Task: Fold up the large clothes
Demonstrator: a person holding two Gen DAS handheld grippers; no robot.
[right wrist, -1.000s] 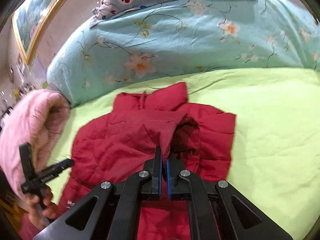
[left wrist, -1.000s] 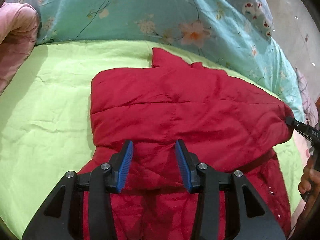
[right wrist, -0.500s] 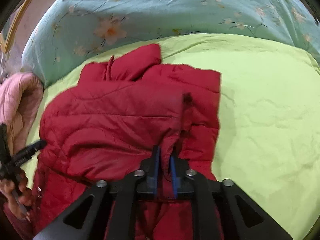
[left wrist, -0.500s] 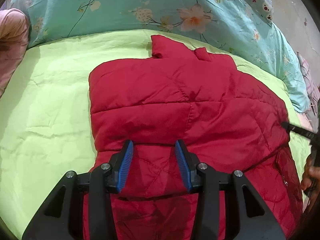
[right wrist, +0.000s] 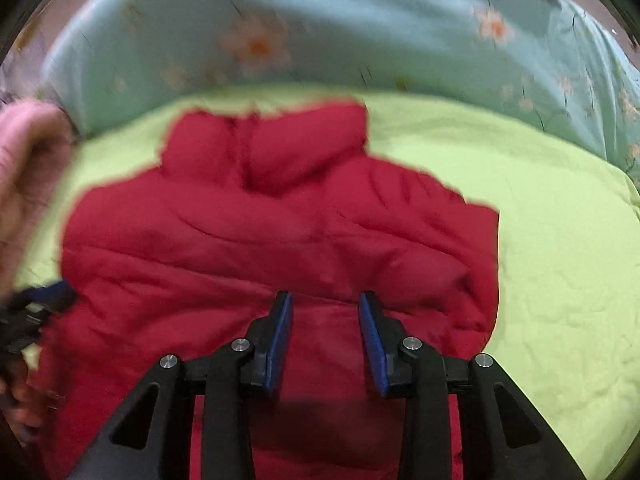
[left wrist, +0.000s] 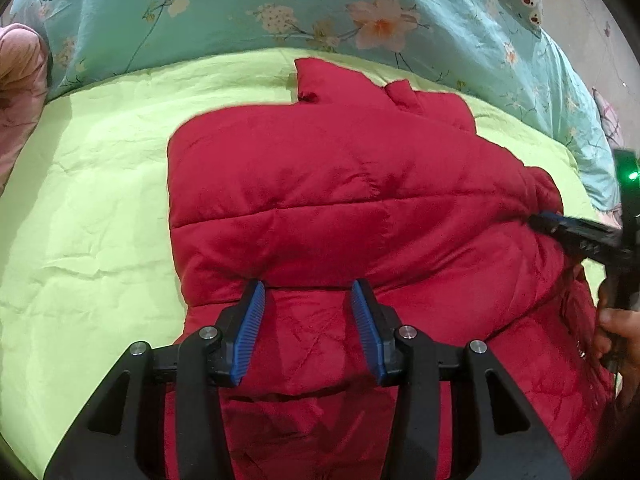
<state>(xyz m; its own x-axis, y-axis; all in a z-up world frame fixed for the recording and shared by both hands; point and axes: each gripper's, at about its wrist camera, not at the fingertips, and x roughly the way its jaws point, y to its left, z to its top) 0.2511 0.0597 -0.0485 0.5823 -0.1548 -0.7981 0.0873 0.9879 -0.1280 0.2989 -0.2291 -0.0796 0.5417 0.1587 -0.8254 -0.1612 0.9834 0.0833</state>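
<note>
A red padded jacket (left wrist: 344,200) lies on a lime green bedsheet (left wrist: 88,208), its sleeves folded over the body and its collar toward the pillows. It also shows in the right wrist view (right wrist: 256,248). My left gripper (left wrist: 307,292) is open and empty, hovering over the jacket's lower middle. My right gripper (right wrist: 326,300) is open and empty above the jacket's lower part; it shows at the jacket's right edge in the left wrist view (left wrist: 560,228). The left gripper shows at the left edge of the right wrist view (right wrist: 36,304).
A teal floral duvet (left wrist: 280,4) is piled along the far side of the bed. A pink garment (left wrist: 16,80) lies at the far left, also seen in the right wrist view (right wrist: 24,168). Green sheet (right wrist: 560,260) lies bare right of the jacket.
My right gripper has let go of the red sleeve and opened. The sleeve now lies flat across the jacket. The left gripper has stayed open over the jacket.
</note>
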